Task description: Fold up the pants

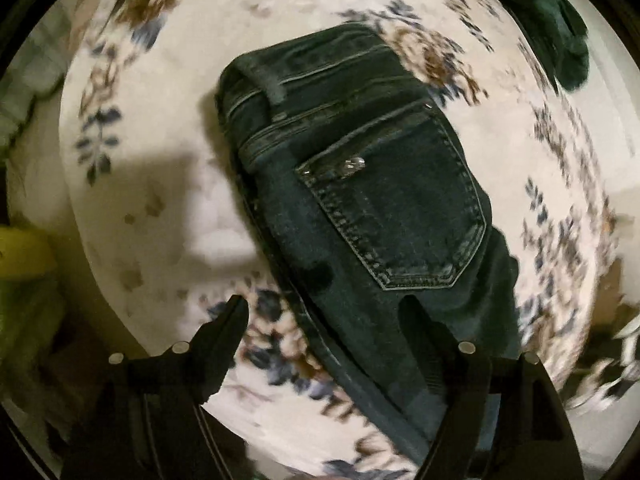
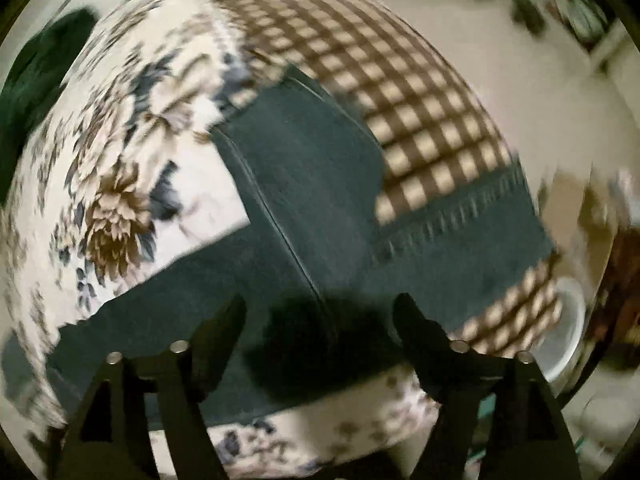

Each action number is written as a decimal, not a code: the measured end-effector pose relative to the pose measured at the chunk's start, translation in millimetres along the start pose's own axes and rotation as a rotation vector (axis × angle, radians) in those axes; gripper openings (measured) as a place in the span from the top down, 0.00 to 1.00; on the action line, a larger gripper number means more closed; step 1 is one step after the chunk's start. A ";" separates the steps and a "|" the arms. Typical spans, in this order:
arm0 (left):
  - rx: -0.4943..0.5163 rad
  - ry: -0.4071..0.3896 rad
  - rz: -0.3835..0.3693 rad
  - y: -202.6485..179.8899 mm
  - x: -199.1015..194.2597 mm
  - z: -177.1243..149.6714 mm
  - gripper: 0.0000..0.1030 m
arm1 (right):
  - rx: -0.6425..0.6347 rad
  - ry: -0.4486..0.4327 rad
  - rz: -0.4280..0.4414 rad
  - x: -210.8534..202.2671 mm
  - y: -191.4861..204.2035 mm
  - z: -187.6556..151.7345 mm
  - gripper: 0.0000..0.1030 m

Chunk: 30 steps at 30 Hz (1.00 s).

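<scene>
Dark blue jeans point(image 1: 360, 184) lie on a white flowered bedspread point(image 1: 160, 208), folded lengthwise, waistband far and back pocket point(image 1: 396, 216) up. My left gripper point(image 1: 324, 312) is open above the seat of the jeans, empty; its right finger point(image 1: 424, 336) is over the denim, its left over the bedspread. In the right wrist view the legs of the jeans point(image 2: 304, 184) run away towards a brown checked cloth point(image 2: 400, 92). My right gripper point(image 2: 320, 312) is open and empty above the legs. Both views are motion-blurred.
A dark green garment point(image 1: 560, 28) lies at the far right of the bed; it also shows in the right wrist view point(image 2: 36, 80). Yellow-green cloth point(image 1: 24, 256) lies at the left edge. A white round container point(image 2: 568, 332) stands off the bed's right side.
</scene>
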<state>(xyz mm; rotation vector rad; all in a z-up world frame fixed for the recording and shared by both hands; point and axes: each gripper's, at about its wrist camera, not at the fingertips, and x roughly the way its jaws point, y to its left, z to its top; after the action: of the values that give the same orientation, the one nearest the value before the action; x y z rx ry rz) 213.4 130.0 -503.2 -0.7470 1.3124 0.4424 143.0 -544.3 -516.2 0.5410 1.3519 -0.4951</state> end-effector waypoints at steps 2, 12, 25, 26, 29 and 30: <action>0.070 -0.027 0.039 -1.9 0.3 -4.3 0.26 | -0.094 -0.043 -0.050 7.3 25.0 19.0 0.16; 0.249 -0.018 0.150 -21.3 15.4 -28.0 0.26 | -0.240 -0.134 -0.237 45.8 42.9 43.7 0.85; 0.277 0.011 0.157 -37.6 25.9 -45.6 0.26 | 0.646 -0.061 0.145 17.2 -185.6 -2.8 0.56; 0.279 0.011 0.160 -38.2 26.5 -46.1 0.26 | 0.665 -0.055 0.211 21.9 -186.7 -0.7 0.50; 0.279 0.018 0.164 -38.6 28.3 -48.3 0.26 | 0.694 -0.036 0.259 41.9 -172.4 3.1 0.50; 0.278 0.019 0.167 -43.6 28.9 -49.6 0.26 | 0.693 -0.026 0.262 51.4 -168.5 2.5 0.50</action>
<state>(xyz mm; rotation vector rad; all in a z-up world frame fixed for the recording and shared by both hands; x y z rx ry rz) 214.7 61.1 -524.6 -0.4130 1.4249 0.3759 48.1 -678.4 -579.8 1.2547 1.0413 -0.7505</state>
